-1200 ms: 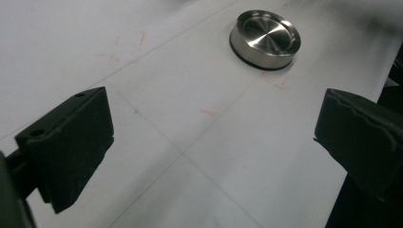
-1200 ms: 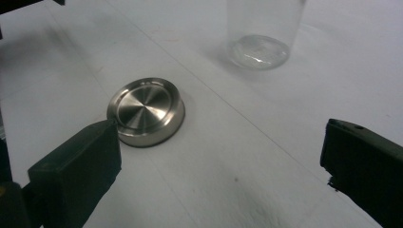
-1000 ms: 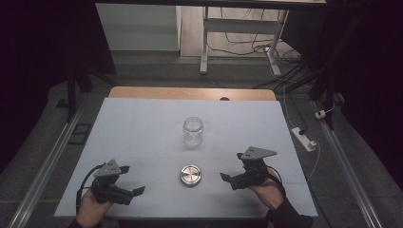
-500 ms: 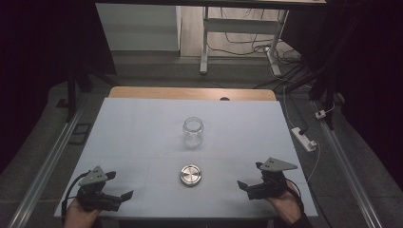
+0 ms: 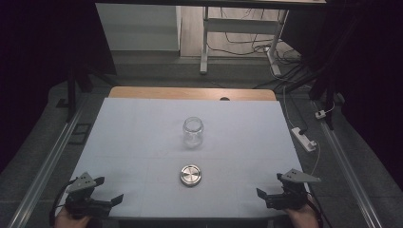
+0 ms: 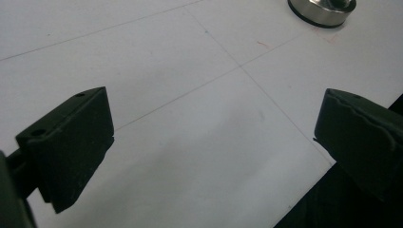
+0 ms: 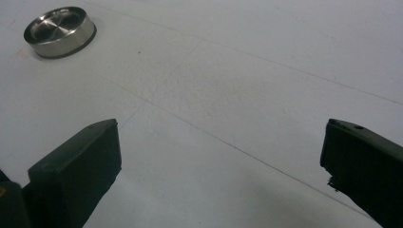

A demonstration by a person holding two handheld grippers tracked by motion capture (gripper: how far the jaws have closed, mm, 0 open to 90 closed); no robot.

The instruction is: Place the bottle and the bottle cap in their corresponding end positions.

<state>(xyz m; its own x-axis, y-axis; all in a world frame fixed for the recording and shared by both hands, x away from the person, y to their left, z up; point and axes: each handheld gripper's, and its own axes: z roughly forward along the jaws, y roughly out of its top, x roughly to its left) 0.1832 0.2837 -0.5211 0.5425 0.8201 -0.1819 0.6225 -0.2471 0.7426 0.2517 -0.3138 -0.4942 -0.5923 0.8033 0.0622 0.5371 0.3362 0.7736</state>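
Observation:
An empty clear glass jar [image 5: 193, 132] stands upright at the middle of the white table [image 5: 142, 128]. Its round metal lid [image 5: 191, 175] lies flat a little nearer to me, apart from the jar. My left gripper [image 5: 108, 190] rests at the near left corner, open with nothing between its jaws. The left gripper view has that gripper [image 6: 214, 128] over bare table, with the lid [image 6: 323, 7] at the top right. My right gripper [image 5: 269, 185] sits at the near right corner, also open and empty. In the right gripper view it [image 7: 221, 152] faces the lid [image 7: 59, 31] at the upper left.
A wooden strip [image 5: 190, 92] borders the table's far edge. A white power strip [image 5: 304, 138] with its cable lies on the floor to the right. Metal rails [image 5: 47, 161] run along both sides, and a metal stand [image 5: 205, 42] with cables is beyond the table.
Both grippers have drawn back toward the near edge and outward to the corners, away from the lid. The jar and lid have not moved.

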